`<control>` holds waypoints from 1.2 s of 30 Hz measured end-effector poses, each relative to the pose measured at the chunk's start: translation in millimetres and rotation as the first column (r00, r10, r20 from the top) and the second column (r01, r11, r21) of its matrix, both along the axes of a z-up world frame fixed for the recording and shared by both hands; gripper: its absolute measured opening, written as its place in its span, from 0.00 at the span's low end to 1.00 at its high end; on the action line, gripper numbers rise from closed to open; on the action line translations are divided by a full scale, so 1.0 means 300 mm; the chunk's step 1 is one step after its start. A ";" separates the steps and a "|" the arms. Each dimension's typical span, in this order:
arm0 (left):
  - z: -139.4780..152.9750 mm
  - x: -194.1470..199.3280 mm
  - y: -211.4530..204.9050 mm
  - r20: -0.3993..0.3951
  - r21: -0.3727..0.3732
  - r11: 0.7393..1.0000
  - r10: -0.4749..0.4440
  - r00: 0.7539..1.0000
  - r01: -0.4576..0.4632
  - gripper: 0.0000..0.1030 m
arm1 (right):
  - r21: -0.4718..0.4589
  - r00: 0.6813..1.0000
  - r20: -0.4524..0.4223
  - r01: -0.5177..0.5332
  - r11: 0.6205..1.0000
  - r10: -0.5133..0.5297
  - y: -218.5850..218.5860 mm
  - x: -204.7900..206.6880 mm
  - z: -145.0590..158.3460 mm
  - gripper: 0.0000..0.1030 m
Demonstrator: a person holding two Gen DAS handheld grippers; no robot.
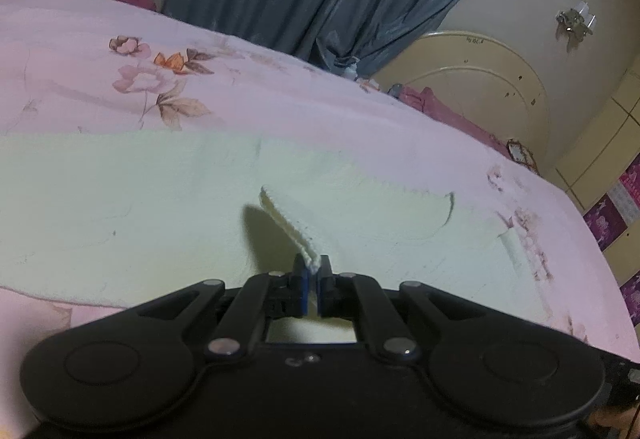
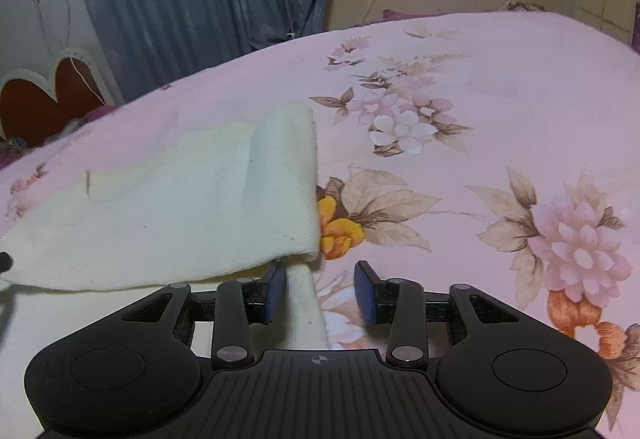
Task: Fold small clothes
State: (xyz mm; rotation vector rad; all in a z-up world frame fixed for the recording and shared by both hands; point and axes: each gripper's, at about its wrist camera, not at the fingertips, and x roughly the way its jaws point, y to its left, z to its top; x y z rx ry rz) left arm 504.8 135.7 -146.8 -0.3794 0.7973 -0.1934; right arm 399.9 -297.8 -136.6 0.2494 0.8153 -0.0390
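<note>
Now, on your left, the left gripper [image 1: 313, 266] is clamped on a stitched edge of the cream cloth [image 1: 132, 199], which lies spread on the floral bedspread [image 1: 80, 39]. The pinched hem [image 1: 286, 221] rises off the rest of the fabric and throws a shadow beside it. If you mean to carry this edge across, lift only enough to clear the layer beneath and draw it over in one line, so the lower layer does not drag along with it. Keep the pull even: the grip holds only a narrow bit of hem, which looks easy to slip.

Moving to your right, the right gripper [image 2: 320, 289] stands with its blue pads [image 2: 366, 291] apart. The folded flap of the cloth [image 2: 192, 207] ends at the left pad, and a strip of it runs down between the jaws, but the pads are not pressing on it. Before you close, I would judge it best to centre that strip, so both pads bite fabric and not the bedspread [image 2: 500, 87].

What you cannot read: the near edge of the cloth is hidden under both gripper bodies. How many layers the left pinch holds is unclear. The left of the right wrist view cuts the cloth off, and a dark object [image 2: 5, 262] there is too cropped to name.
</note>
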 end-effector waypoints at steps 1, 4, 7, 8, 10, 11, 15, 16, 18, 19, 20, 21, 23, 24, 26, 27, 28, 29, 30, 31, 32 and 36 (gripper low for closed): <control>-0.009 0.002 0.002 -0.006 0.001 1.000 0.000 1.000 0.000 0.03 | 0.001 1.000 -0.001 0.004 1.000 -0.004 -0.004 -0.001 -0.001 0.27; -0.023 -0.004 0.008 -0.007 0.006 1.000 0.006 1.000 -0.006 0.03 | 0.000 1.000 -0.005 -0.001 1.000 0.001 -0.010 -0.007 0.008 0.27; -0.024 -0.003 0.020 -0.002 -0.002 1.000 0.019 1.000 -0.019 0.03 | 0.025 1.000 0.006 -0.022 0.999 0.022 -0.016 -0.016 0.017 0.27; -0.023 -0.002 0.021 -0.003 -0.001 1.000 0.019 1.000 -0.019 0.03 | 0.025 1.000 0.008 -0.030 0.999 0.030 -0.015 -0.014 0.016 0.27; -0.021 0.003 0.024 -0.001 0.002 1.000 0.021 1.000 -0.021 0.03 | 0.022 0.999 0.013 -0.047 0.999 0.046 -0.007 -0.003 0.011 0.27; -0.020 0.002 0.025 0.000 0.004 1.000 0.023 1.000 -0.023 0.03 | 0.008 0.999 0.015 -0.043 0.999 0.042 -0.004 0.004 0.007 0.27; -0.034 0.006 0.038 -0.009 0.013 0.999 0.043 0.999 -0.043 0.04 | -0.018 1.000 -0.001 0.016 1.000 -0.016 -0.025 0.021 -0.007 0.27; -0.040 0.007 0.043 -0.014 0.007 0.999 0.045 0.999 -0.045 0.04 | -0.025 1.000 -0.005 0.010 1.000 -0.011 -0.025 0.021 -0.005 0.27; -0.046 0.007 0.046 -0.014 0.006 0.999 0.036 0.999 -0.035 0.05 | -0.021 1.000 -0.014 -0.011 1.000 0.010 -0.032 0.015 0.004 0.27; -0.043 0.003 0.051 -0.012 0.006 0.999 0.036 0.999 -0.036 0.12 | -0.005 1.000 -0.013 -0.025 1.000 0.025 -0.040 0.006 0.014 0.27; -0.038 -0.001 0.056 -0.005 0.011 0.999 0.040 0.999 -0.040 0.22 | 0.009 1.000 0.001 -0.027 1.000 0.027 -0.051 -0.010 0.030 0.27; -0.030 -0.006 0.061 0.013 0.022 0.998 0.050 0.999 -0.050 0.23 | 0.024 0.999 0.033 -0.023 0.999 0.022 -0.064 -0.028 0.051 0.27; -0.026 0.006 0.069 0.028 0.032 0.998 0.055 0.998 -0.056 0.22 | 0.040 0.996 0.087 -0.033 0.999 0.029 -0.077 -0.042 0.090 0.27; -0.029 0.024 0.068 0.021 0.038 0.998 0.055 0.998 -0.056 0.21 | 0.038 0.994 0.100 -0.046 0.998 0.042 -0.072 -0.031 0.101 0.27; -0.039 0.066 0.061 0.003 0.048 0.997 0.059 0.998 -0.059 0.21 | 0.053 0.992 0.099 -0.084 0.995 0.078 -0.056 0.022 0.098 0.27; -0.049 0.086 0.057 -0.012 0.048 0.997 0.057 0.998 -0.056 0.21 | 0.065 0.991 0.094 -0.106 0.992 0.099 -0.043 0.045 0.090 0.26; -0.055 0.100 0.053 -0.013 0.068 0.996 0.062 0.998 -0.061 0.15 | 0.067 0.986 0.092 -0.143 0.987 0.137 -0.024 0.068 0.077 0.26; -0.057 0.106 0.049 -0.010 0.097 0.993 0.070 0.998 -0.069 0.12 | 0.024 0.982 0.066 -0.176 0.984 0.174 0.006 0.091 0.053 0.20; -0.057 0.110 0.049 -0.008 0.113 0.991 0.074 0.997 -0.072 0.11 | -0.040 0.984 0.019 -0.176 0.984 0.177 0.024 0.108 0.022 0.12; -0.055 0.110 0.053 -0.009 0.115 0.990 0.077 0.997 -0.076 0.11 | -0.042 0.988 0.012 -0.156 0.987 0.157 0.014 0.113 0.001 0.13; -0.045 0.105 0.052 -0.006 0.133 0.988 0.076 0.997 -0.074 0.11 | -0.005 0.990 0.011 -0.138 0.990 0.138 -0.003 0.113 0.004 0.13; -0.005 0.070 0.047 0.054 0.167 0.984 0.057 0.997 -0.065 0.38 | -0.015 0.983 0.084 -0.161 0.987 0.161 0.000 0.113 0.057 0.13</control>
